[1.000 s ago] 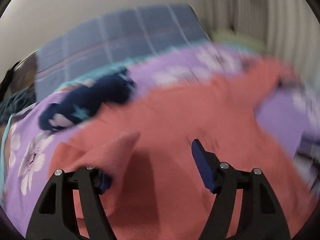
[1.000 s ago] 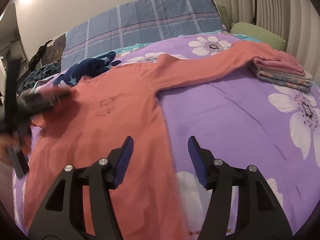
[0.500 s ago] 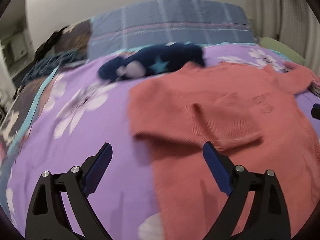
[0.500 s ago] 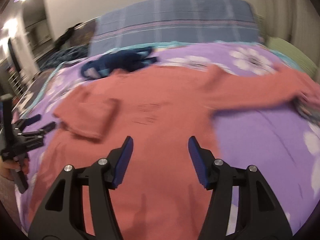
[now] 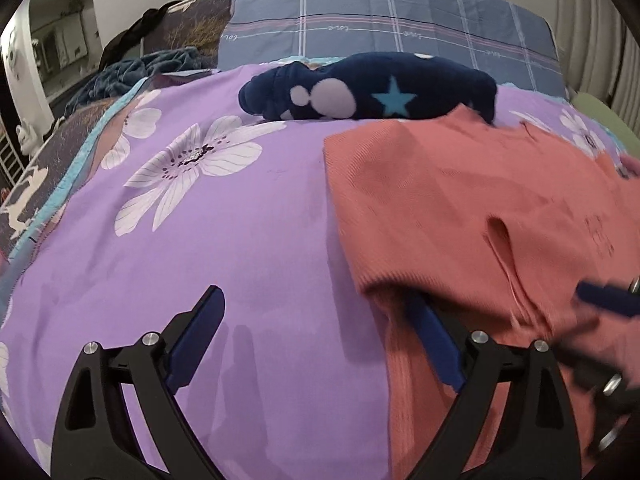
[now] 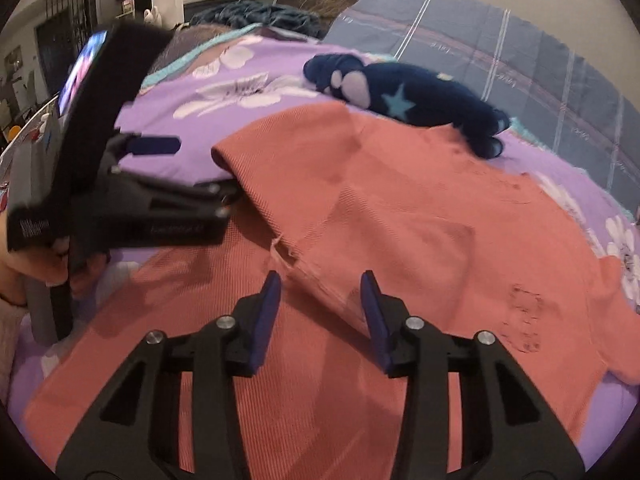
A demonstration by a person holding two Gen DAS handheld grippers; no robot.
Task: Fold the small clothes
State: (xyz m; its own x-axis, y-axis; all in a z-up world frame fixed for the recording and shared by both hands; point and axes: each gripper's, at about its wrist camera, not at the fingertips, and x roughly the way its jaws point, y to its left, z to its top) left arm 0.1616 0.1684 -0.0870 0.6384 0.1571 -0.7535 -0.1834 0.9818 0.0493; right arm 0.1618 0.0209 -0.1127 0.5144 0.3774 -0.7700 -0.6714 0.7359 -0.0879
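Your left gripper gapes wide w/ its right finger tucked under the folded sleeve edge of the coral sweater on the purple bed, your right gripper wide too, straddling the sleeve cuff, navy star garment at 12 o'clock.

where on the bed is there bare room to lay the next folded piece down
The widest free patch is the purple flowered bedspread, bordered by the coral sweater on one side, the navy star garment toward the plaid pillow, and the left gripper. It is crowded over the sweater, where the right gripper hovers open.
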